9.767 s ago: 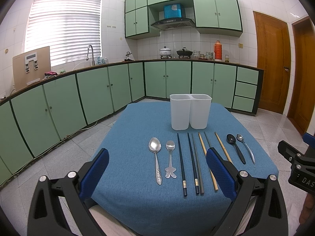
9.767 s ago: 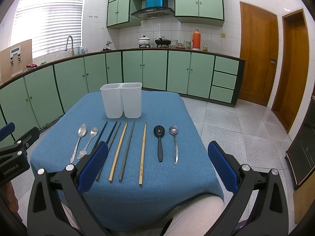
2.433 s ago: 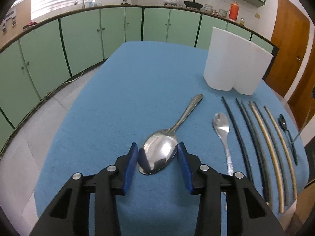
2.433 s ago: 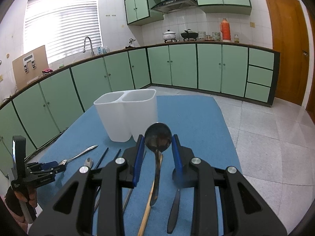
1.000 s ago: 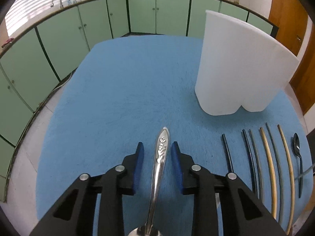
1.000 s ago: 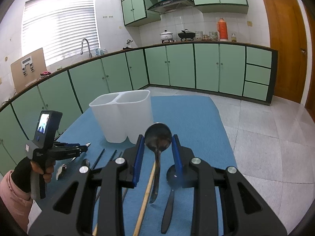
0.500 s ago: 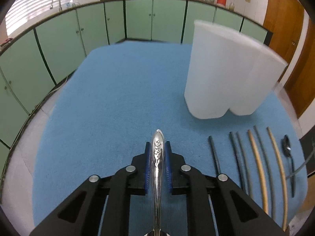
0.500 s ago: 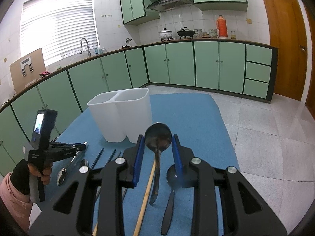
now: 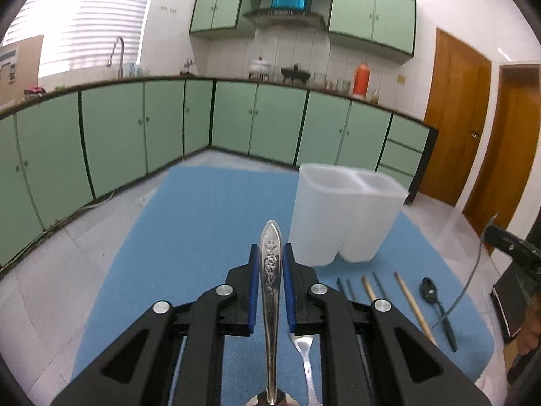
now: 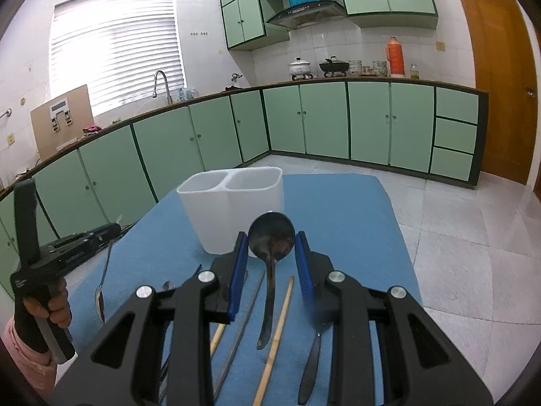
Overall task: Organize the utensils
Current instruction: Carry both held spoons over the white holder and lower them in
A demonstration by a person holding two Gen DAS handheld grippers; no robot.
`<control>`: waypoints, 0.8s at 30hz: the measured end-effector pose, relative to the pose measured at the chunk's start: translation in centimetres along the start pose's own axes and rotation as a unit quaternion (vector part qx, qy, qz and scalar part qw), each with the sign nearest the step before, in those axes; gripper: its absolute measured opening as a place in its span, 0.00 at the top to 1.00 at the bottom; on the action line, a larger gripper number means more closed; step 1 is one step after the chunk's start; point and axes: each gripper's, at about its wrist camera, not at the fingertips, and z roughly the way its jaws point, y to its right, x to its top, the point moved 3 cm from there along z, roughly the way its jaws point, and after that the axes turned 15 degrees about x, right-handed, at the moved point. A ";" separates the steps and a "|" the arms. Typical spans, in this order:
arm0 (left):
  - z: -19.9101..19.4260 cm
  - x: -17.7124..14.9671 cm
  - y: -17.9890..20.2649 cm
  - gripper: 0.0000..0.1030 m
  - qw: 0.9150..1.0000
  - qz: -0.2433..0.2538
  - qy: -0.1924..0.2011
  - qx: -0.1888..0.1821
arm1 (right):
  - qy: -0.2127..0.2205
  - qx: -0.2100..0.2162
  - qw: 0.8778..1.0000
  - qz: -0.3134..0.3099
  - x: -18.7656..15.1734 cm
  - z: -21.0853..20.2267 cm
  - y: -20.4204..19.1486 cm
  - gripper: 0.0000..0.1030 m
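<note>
Above the blue tablecloth (image 9: 209, 209), the left gripper (image 9: 271, 264) is clamped on the silver spoon (image 9: 270, 280) by its patterned handle, bowl hanging low. Right gripper (image 10: 270, 253) apparently pinches the black spoon (image 10: 271, 237) across its bowl. White two-compartment holder (image 10: 233, 203) stands just beyond; chopsticks (image 10: 277, 331) lie flat.

Green cabinets (image 10: 324, 125) line white tiled walls (image 10: 203, 40), with a bright blinded window (image 10: 115, 44), a wooden door (image 10: 497, 77), pale floor tiles (image 10: 466, 237), and a blue-covered worktop (image 10: 345, 209).
</note>
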 end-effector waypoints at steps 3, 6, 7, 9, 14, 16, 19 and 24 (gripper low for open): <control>-1.2 1.4 0.0 0.87 1.000 -0.006 0.023 -0.006 | 0.008 -0.001 1.000 -0.011 0.9 -0.5 -0.5 0.74; -2.1 2.9 0.3 0.87 0.999 -0.012 0.045 -0.015 | 0.019 0.002 1.000 -0.016 2.4 -0.7 -0.8 0.74; -2.3 3.7 0.4 0.87 0.998 -0.013 0.055 -0.018 | 0.023 0.002 1.000 -0.019 2.9 -0.7 -0.9 0.74; -2.6 5.1 0.9 0.87 0.997 -0.018 0.075 -0.025 | 0.032 0.001 0.999 -0.028 3.9 -0.8 -1.1 0.74; -2.9 9.7 2.2 0.87 0.990 -0.029 0.132 -0.050 | 0.062 0.008 0.997 -0.045 8.0 -0.6 -1.4 0.74; -2.5 11.7 2.9 0.87 0.986 -0.031 0.153 -0.057 | 0.074 0.010 0.996 -0.051 9.9 -0.1 -1.3 0.74; -1.6 14.4 4.3 0.87 0.980 -0.033 0.186 -0.065 | 0.087 0.014 0.994 -0.057 12.2 1.2 -1.1 0.74; 1.7 17.1 6.6 0.87 0.972 -0.036 0.217 -0.078 | 0.099 0.011 0.994 -0.054 14.8 4.5 0.3 0.74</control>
